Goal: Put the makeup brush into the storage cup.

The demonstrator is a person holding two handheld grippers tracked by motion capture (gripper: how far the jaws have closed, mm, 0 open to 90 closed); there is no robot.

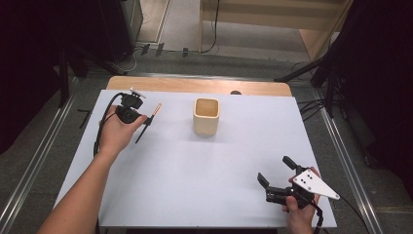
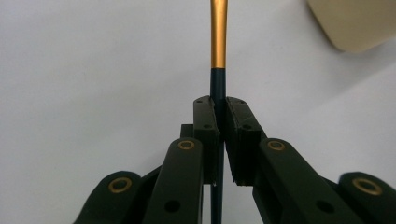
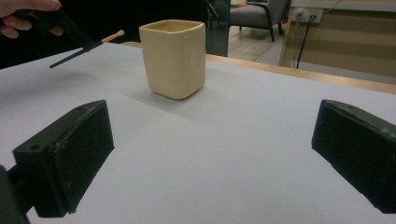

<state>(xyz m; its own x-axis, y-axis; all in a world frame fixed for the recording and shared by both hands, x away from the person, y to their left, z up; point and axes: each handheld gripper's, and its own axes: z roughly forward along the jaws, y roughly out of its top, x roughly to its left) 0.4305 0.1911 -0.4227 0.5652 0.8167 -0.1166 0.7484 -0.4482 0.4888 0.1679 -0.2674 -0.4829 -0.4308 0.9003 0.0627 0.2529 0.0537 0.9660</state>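
1. At the left of the high view, the left gripper (image 1: 141, 118) was clamped on a slim pen-like stick (image 1: 150, 118), dark along its lower shaft and orange-gold toward the far end. In the left gripper view the two jaws were pinched tight on the dark part of the stick (image 2: 218, 84), with the orange end running up and away from them.

2. The stick was clear of the table (image 1: 204, 161): the right gripper view showed it hanging in the air over the white surface, tilted, its pale tip pointing toward the cup (image 3: 175, 58).

3. So the pick-up looked done. What was left, as I judged it, was to carry the stick over to the cup and drop or stand it inside.

4. The cup (image 1: 206, 116) stood upright near the middle of the table, well apart from the stick. It was cream-coloured, squarish, with an open top.

5. From the high view its inside looked bare, with nothing sticking out over the rim; the very bottom was not plain to see.

6. At the right, the right gripper (image 1: 275, 176) sat low near the table's front edge, its jaws spread wide with nothing between them.
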